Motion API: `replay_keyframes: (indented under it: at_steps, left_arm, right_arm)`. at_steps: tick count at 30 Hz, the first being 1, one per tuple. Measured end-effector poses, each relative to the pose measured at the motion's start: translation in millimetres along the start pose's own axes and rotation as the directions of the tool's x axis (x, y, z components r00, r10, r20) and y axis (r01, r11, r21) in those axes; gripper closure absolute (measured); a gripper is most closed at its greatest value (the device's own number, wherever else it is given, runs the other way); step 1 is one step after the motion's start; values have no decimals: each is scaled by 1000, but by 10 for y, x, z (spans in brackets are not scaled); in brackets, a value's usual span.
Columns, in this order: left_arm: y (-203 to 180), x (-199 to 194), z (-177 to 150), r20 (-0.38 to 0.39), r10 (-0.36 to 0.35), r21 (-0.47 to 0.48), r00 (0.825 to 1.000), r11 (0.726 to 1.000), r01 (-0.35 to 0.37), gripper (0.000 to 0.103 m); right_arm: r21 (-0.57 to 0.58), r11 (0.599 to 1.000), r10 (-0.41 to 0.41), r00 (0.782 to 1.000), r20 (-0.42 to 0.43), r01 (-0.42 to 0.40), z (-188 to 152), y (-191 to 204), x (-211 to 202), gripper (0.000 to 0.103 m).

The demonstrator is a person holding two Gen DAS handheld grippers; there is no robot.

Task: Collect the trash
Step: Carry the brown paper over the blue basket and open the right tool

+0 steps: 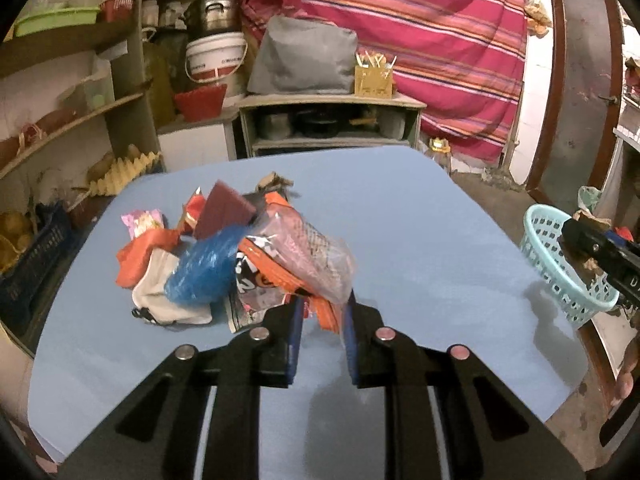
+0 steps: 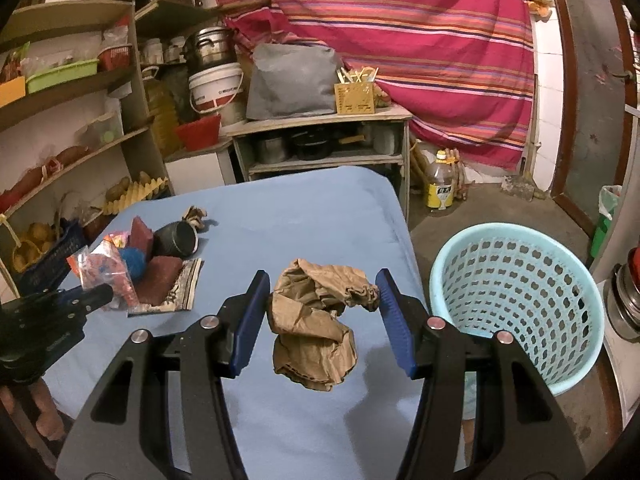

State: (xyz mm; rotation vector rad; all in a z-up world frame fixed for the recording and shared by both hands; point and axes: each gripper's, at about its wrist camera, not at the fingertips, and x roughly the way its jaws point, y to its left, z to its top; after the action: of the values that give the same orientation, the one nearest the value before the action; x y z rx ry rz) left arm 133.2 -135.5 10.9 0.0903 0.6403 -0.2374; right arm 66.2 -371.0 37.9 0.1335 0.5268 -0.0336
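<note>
My left gripper (image 1: 322,312) is shut on a clear plastic wrapper with orange print (image 1: 308,256) and holds it above the blue table (image 1: 420,240); it also shows in the right wrist view (image 2: 106,276). Behind it lies a trash pile: a blue plastic bag (image 1: 204,268), orange scraps (image 1: 136,256), a maroon piece (image 1: 224,208). My right gripper (image 2: 322,300) holds a crumpled brown paper bag (image 2: 316,328) between its pads, above the table's right side. The light-blue perforated basket (image 2: 516,300) stands on the floor just right of it.
A dark cup (image 2: 178,238) lies on its side on the table. Shelves with clutter (image 2: 72,120) stand at the left, a low cabinet (image 2: 320,148) behind the table, an oil bottle (image 2: 440,184) on the floor, a striped cloth (image 2: 400,40) at the back.
</note>
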Motion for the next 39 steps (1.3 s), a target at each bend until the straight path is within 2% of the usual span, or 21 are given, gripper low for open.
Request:
replay_keyframes:
  at_steps: [8,15,20,25,32,39]
  left_arm:
    - [-137,1,179,26,24,-5,999,1000,-24,84]
    - [-346,-69,435,72,32,-5,997,999,-32,84]
    - [-555,-102,586,107,21,-4,994,1000,-20,84]
    - [-861,-9,681,105,-15,8,994,1000,14,84]
    - [-1437,236,698,76,-87,53,993,995,83,84]
    - [-1978,447,704,36,-148,108,988,984,144,84]
  right_arm:
    - [31,999,-19,999,25,18,80,-256,-82,48]
    - [27,997,-68,995,73,66,405,-621,-255,48]
    - [46,998,-50,996,70,47,562,-949,-311,48]
    - [91,993,-87,994,65,81,434,-1350,-261,48]
    - [160,981,-108,994,-27,111,161,-1926,-69,48]
    - [169,975,-132,989,-68,142,102,-2112,136,47]
